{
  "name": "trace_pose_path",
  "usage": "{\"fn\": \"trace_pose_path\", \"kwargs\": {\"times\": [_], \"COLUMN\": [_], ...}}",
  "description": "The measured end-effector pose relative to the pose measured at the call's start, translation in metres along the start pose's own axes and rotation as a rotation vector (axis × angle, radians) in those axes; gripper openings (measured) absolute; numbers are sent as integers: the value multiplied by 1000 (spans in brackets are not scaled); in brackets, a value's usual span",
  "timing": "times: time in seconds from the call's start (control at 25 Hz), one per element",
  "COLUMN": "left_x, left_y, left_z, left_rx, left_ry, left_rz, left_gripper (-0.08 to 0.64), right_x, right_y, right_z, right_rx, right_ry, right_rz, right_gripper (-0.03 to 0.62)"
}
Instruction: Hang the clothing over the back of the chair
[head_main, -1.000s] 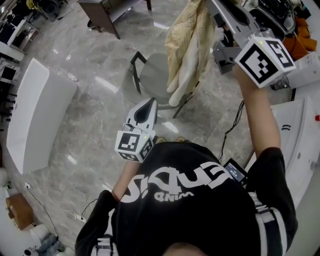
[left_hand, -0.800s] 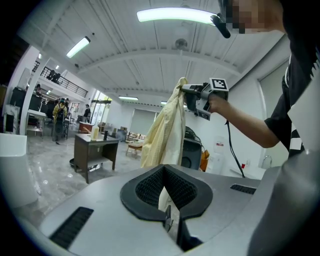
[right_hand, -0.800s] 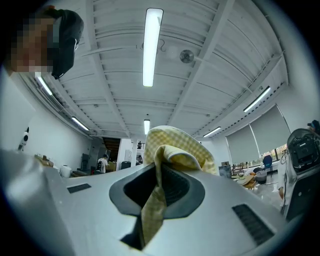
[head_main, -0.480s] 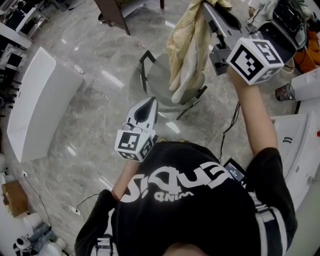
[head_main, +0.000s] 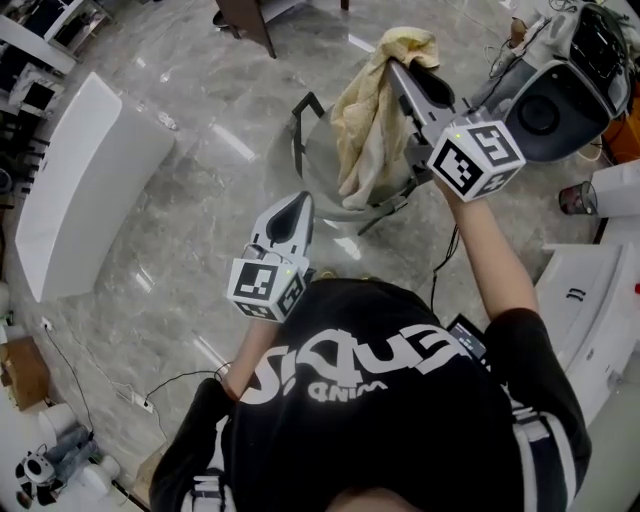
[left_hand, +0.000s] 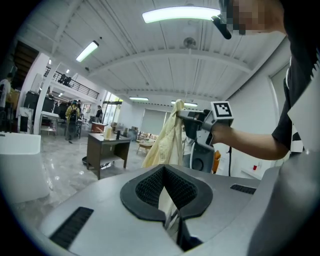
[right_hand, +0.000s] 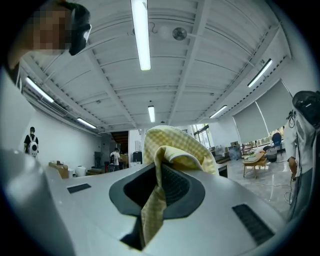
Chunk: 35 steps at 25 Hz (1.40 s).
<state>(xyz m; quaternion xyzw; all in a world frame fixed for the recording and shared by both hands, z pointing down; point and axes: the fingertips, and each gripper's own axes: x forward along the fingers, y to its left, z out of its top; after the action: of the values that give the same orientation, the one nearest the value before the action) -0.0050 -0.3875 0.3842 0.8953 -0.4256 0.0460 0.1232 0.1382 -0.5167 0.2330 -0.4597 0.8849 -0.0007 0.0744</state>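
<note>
Carefully now: your right claw (head_main: 398, 72) is clamped on the clothing (head_main: 362, 120); centre it over the chair (head_main: 318, 168) back below the claw b4 letting go; left claw (head_main: 299, 203) is shut, empty.

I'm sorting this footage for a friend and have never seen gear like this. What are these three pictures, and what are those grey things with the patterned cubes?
There is no robot here. A person holds a hand tool in each hand, each with two jaws and a marker cube. The top-down picture comes from a camera on the person's head. The other two come from cameras riding on the tools, each looking along its own jaws. The right gripper is shut on a yellow checked garment, held above a grey chair that stands on a marble floor. The left gripper has its jaws together and carries nothing. It sits lower, nearer the person's body.
</note>
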Motion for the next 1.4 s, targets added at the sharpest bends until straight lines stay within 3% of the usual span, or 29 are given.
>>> {"fn": "trace_pose_path", "kwargs": {"times": [0.2,0.32,1.08,1.4], "left_x": [-8,-10,-41,-71], "left_y": [0,-1,-23,-47], "left_z": [-4,-4,-10,-16], "left_rx": [-3,-3,1,-2], "left_ry": [-6,-8,2,-15], "left_rz": [25,33,74,110], "left_gripper": [15,15,15,15], "right_x": [-22,-31,-87,-117], "right_y": [23,30,122,133], "right_z": [-66,-82,-83,-82], "right_rx": [13,31,61,57], "right_ry": [75,92,114,105], "right_rz": [41,59,218,197], "right_gripper": [34,34,34,34]}}
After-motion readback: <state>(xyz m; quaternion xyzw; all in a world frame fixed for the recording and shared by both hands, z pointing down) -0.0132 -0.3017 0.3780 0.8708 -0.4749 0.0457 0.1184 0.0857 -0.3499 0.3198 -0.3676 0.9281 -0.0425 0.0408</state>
